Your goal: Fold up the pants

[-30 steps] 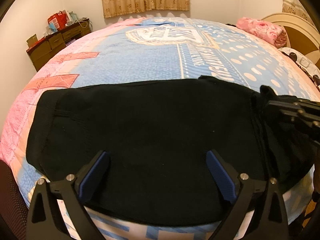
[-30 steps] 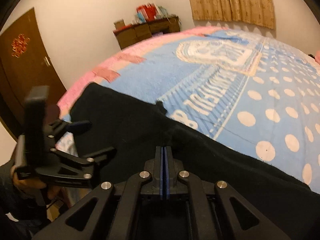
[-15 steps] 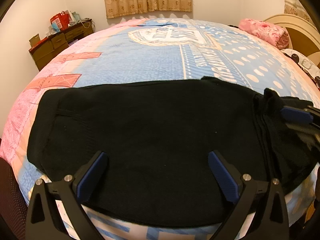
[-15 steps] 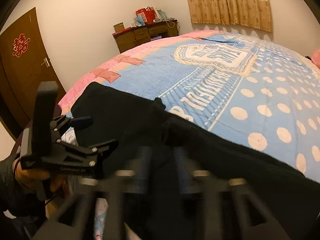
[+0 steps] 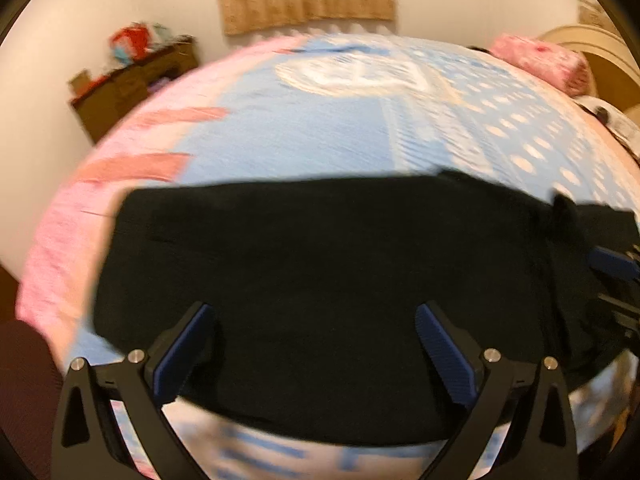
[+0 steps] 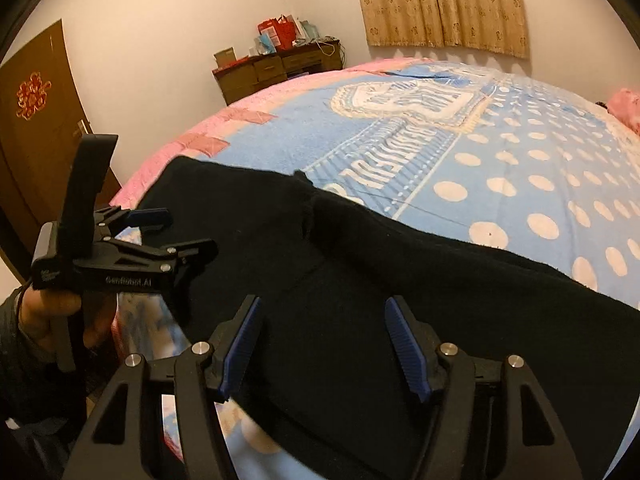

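Black knit pants (image 5: 320, 280) lie flat along near edge of bed with blue-pink printed blanket (image 5: 320, 140), spread for folding. Left gripper (image 5: 316, 344) fingers apart, empty, hovering over cloth. Right gripper (image 6: 322, 344) fingers apart, nothing clamped, over waist end. No containers near; cluttered wooden dresser (image 6: 276, 68) at wall

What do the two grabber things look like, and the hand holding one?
Both are black frames with silver bolts and ribbed blue pads on the jaws. The left gripper has white "GenRobot.AI" lettering and a tall black handle piece. The left hand holding it is bare, with a dark sleeve.
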`<state>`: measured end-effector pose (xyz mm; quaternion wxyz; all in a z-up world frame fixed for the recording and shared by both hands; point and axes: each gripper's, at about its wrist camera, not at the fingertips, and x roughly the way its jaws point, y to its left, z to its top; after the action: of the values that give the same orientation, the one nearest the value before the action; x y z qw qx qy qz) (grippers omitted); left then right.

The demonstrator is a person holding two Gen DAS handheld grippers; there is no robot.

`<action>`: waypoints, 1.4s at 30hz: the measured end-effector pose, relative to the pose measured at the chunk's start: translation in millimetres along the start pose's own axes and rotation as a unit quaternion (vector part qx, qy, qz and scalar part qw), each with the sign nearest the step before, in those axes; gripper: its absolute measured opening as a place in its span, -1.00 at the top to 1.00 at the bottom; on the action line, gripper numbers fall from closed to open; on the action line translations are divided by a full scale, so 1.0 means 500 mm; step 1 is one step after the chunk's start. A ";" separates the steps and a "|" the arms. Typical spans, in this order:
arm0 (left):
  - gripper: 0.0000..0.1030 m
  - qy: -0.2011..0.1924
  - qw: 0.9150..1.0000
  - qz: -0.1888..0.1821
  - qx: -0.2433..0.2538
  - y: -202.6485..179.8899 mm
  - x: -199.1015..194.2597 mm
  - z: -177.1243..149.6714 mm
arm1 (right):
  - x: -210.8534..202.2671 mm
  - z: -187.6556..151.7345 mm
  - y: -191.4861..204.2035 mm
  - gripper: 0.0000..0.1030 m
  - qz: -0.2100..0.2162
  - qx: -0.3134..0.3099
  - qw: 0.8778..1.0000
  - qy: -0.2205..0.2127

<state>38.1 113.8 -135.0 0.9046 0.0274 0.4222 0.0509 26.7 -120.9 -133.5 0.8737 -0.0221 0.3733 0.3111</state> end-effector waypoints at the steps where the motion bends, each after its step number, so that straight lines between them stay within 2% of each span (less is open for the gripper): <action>1: -1.00 -0.004 1.000 0.008 -0.009 0.027 -0.007 0.008 | -0.005 0.002 0.002 -0.26 0.000 -0.002 1.000 -0.005; 4: -1.00 -0.009 0.999 0.035 -0.031 0.108 -0.014 0.026 | -0.010 0.011 0.019 -0.26 -0.002 -0.017 1.000 -0.014; 6: -1.00 0.006 0.998 0.047 -0.038 0.169 0.000 0.036 | -0.010 0.017 0.039 -0.26 0.007 -0.028 0.999 -0.023; 9: -1.00 0.035 0.997 0.035 -0.051 0.230 0.038 0.043 | 0.003 0.024 0.078 -0.26 0.028 -0.050 0.998 -0.024; 13: -1.00 0.066 0.995 -0.007 -0.076 0.276 0.092 0.048 | 0.025 0.020 0.119 -0.26 0.032 -0.080 0.996 -0.015; 14: -0.97 0.072 0.994 -0.021 -0.082 0.280 0.102 0.046 | 0.029 0.019 0.123 -0.26 0.031 -0.085 0.996 -0.014; 17: -0.73 0.087 0.987 -0.084 -0.103 0.293 0.119 0.053 | 0.035 0.016 0.120 -0.26 0.021 -0.086 0.996 -0.008; 22: -0.70 0.093 0.989 -0.082 -0.080 0.273 0.127 0.057 | 0.040 0.009 0.101 -0.26 0.018 -0.062 0.998 -0.005; 23: -0.54 0.091 0.990 -0.081 -0.075 0.268 0.126 0.058 | 0.043 0.007 0.099 -0.26 0.018 -0.061 0.998 -0.004; 24: -0.27 0.086 0.991 -0.084 -0.065 0.261 0.120 0.058 | 0.045 0.006 0.100 -0.26 0.017 -0.062 0.998 -0.004; 25: -0.18 0.082 0.992 -0.079 -0.055 0.257 0.110 0.055 | 0.046 0.005 0.101 -0.26 0.015 -0.064 0.998 -0.006; 27: 0.36 0.083 0.991 -0.086 -0.051 0.249 0.100 0.057 | 0.043 0.008 0.099 -0.26 0.017 -0.062 0.998 -0.007; 30: 0.50 0.077 0.992 -0.092 -0.049 0.244 0.084 0.061 | 0.030 0.007 0.091 -0.26 0.011 -0.057 0.998 -0.014; 33: 0.55 0.065 0.990 -0.107 -0.068 0.253 0.052 0.068 | 0.015 0.004 0.073 -0.26 0.006 -0.040 0.999 -0.021; 38: 0.56 0.024 0.990 -0.122 -0.068 0.244 -0.051 0.091 | -0.023 -0.008 0.046 -0.26 -0.006 -0.022 0.999 -0.039; 42: 0.56 0.009 0.989 -0.133 -0.061 0.215 -0.115 0.105 | -0.043 -0.020 0.022 -0.26 -0.013 -0.002 0.999 -0.048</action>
<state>34.3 213.4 -47.6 0.8994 -0.0845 0.4265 -0.0441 2.7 -126.4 -124.3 0.8944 -0.0135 0.3304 0.3013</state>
